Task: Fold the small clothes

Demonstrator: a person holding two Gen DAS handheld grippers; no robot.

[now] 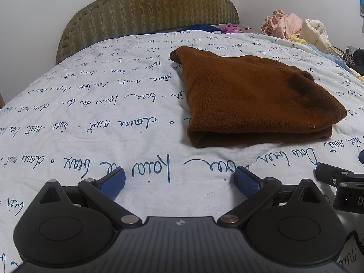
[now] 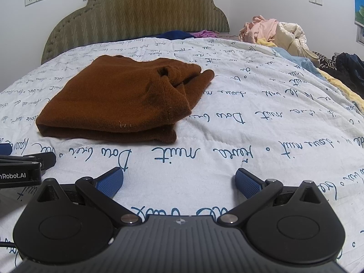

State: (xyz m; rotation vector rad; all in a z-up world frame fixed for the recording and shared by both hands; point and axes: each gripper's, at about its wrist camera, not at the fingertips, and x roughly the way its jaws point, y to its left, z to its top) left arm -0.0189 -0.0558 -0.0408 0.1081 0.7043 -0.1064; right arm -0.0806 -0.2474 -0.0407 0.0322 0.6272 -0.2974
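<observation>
A brown knitted garment [image 1: 250,97] lies folded in a flat stack on the white bedspread; it also shows in the right wrist view [image 2: 118,100], with a sleeve end sticking out at its far right. My left gripper [image 1: 179,182] is open and empty, low over the bedspread, short of the garment's near edge. My right gripper [image 2: 179,180] is open and empty, to the right of the garment and nearer than it. Each gripper shows at the edge of the other's view: the right one [image 1: 336,179], the left one [image 2: 25,166].
The white bedspread [image 1: 91,118] with blue script covers the bed. An olive padded headboard [image 1: 147,11] stands at the far end. A heap of pink, cream and dark clothes [image 2: 279,34] lies at the far right. Blue and purple cloth [image 1: 211,28] lies by the headboard.
</observation>
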